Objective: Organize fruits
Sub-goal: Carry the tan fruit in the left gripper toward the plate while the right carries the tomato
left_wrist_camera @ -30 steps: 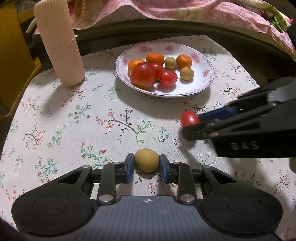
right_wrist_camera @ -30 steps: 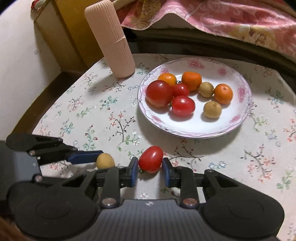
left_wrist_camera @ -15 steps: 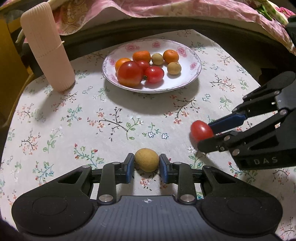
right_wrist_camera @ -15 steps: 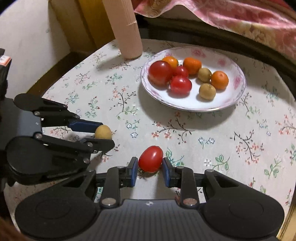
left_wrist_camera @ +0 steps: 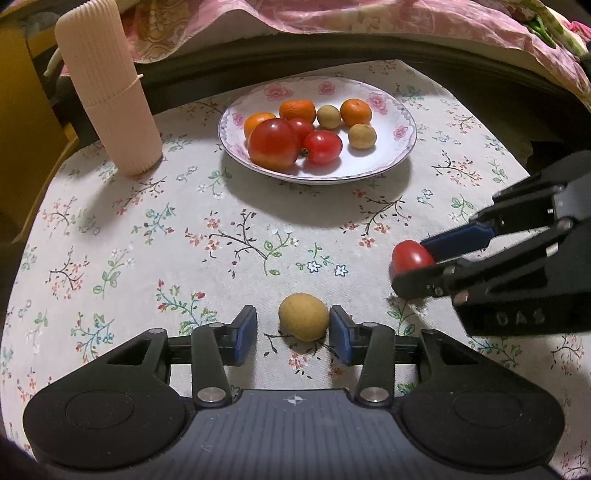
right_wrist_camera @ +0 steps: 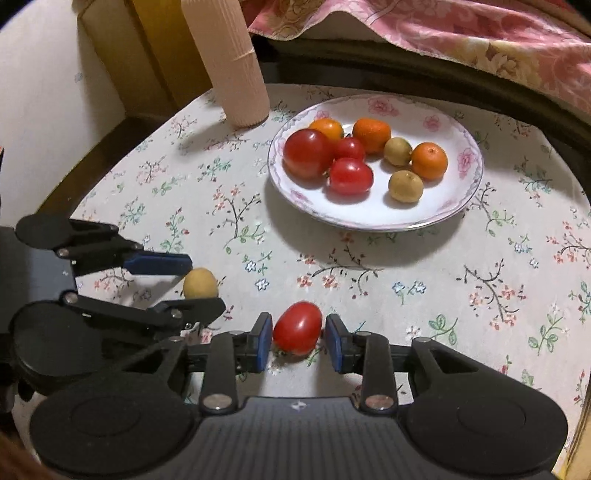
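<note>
We have the small tan fruit [left_wrist_camera: 303,321] sitting on the table [left_wrist_camera: 110,229] between the fingers of the left hand-held gripper [left_wrist_camera: 293,335], and those jaws are parted: the right pad is touching or nearly touching it, the left pad stands clear, so nothing is gripped. It looks light and firm-skinned, round enough to roll; we'd take it across its widest middle, gently. Over in the right hand-held gripper [right_wrist_camera: 298,342], the small red tomato [right_wrist_camera: 297,328] rests between the blue pads with slim gaps on both sides, so that one is loose too. We judge it smooth, slippery and easy to bruise, so a light squeeze at its belly suits it.

Ahead of both grippers, the flowered plate [right_wrist_camera: 461,192] carries a large tomato [right_wrist_camera: 308,153], two smaller tomatoes, three oranges and two more tan fruits. Ahead and to the left stands a ribbed pink tumbler [left_wrist_camera: 110,96], its top cut off in the right wrist view. Beyond the table a pink cloth [right_wrist_camera: 443,33] drapes over something we cannot identify. We cannot tell what the tan fruit is, and the undersides of both loose fruits are hidden.
</note>
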Action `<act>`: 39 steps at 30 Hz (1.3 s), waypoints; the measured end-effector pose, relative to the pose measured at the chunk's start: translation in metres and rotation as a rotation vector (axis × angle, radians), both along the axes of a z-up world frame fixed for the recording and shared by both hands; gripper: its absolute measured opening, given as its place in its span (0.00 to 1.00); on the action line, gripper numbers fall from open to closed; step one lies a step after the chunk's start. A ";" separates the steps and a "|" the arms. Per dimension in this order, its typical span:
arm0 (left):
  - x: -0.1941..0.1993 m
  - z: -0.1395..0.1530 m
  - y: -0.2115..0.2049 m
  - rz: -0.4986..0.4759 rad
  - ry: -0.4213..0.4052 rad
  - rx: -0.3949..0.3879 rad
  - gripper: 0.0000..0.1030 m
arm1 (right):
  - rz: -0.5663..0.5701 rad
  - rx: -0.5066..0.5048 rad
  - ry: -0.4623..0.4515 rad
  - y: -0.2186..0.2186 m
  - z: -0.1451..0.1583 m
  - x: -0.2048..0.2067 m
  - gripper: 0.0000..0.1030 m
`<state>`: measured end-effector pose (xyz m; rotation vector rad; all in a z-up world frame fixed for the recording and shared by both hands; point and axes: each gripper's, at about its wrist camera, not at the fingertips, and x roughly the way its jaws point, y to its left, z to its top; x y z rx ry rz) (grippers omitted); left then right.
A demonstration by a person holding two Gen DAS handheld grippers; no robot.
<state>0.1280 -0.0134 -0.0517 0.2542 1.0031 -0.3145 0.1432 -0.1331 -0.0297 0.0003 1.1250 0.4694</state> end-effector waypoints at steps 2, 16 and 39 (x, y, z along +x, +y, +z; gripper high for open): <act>0.000 0.000 -0.001 0.001 0.002 0.000 0.48 | 0.006 -0.015 -0.005 0.002 -0.002 -0.002 0.31; 0.000 0.003 -0.010 -0.009 0.012 0.000 0.35 | 0.020 -0.025 -0.013 0.006 0.001 -0.004 0.28; 0.002 0.013 -0.017 -0.031 -0.031 0.030 0.34 | 0.008 -0.042 -0.061 0.002 0.015 -0.005 0.28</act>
